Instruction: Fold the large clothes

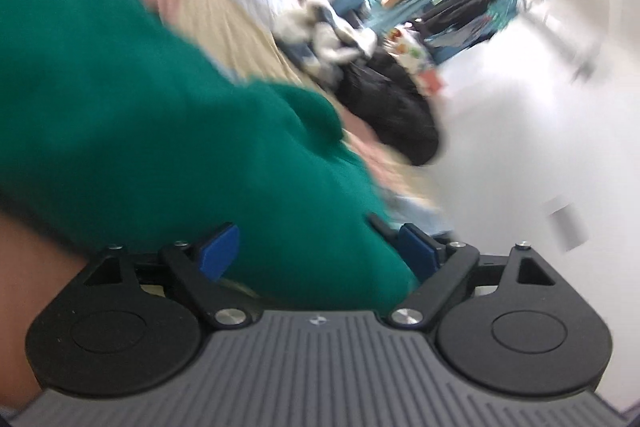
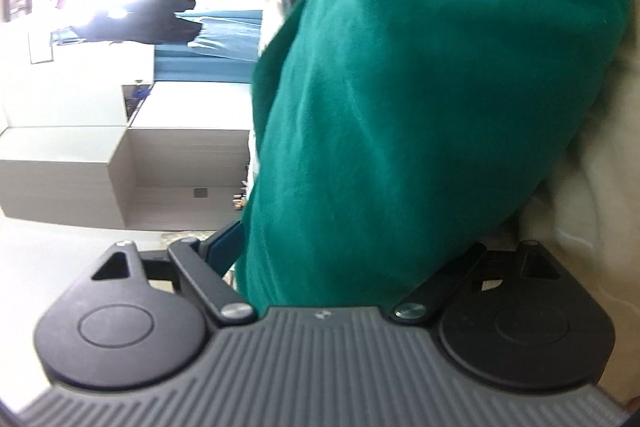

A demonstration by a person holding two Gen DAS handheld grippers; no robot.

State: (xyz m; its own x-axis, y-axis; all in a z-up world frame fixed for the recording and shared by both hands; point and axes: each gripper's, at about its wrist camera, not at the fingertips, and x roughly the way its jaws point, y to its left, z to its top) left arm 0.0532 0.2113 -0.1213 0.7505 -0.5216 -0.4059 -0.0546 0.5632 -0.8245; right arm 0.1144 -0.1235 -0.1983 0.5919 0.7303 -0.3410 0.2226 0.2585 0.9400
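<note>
We have the green garment [image 1: 152,131] lying between the fingers of both grippers. In the left wrist view the left gripper [image 1: 320,253] has its two blue fingers [image 1: 220,249] set well apart, with the cloth bunched in the gap and spreading up and to the left of them; nothing shows that they pinch it. The view is blurred, so finer detail is lost. Under the cloth we see a pale striped surface [image 1: 224,23], whether bed or counter we cannot tell. Toward its far end lie a dark heap [image 1: 392,115] and a light crumpled pile [image 1: 332,31], near the garment's edge, which we judge could get in the way of spreading it.

In the right wrist view the garment [image 2: 420,87] runs long, straight away from the right gripper [image 2: 336,251]. One finger [image 2: 224,243] shows at the cloth's left edge; the other is hidden behind it, so we cannot tell whether they clamp. A pale box [image 2: 120,167] stands off to the left.
</note>
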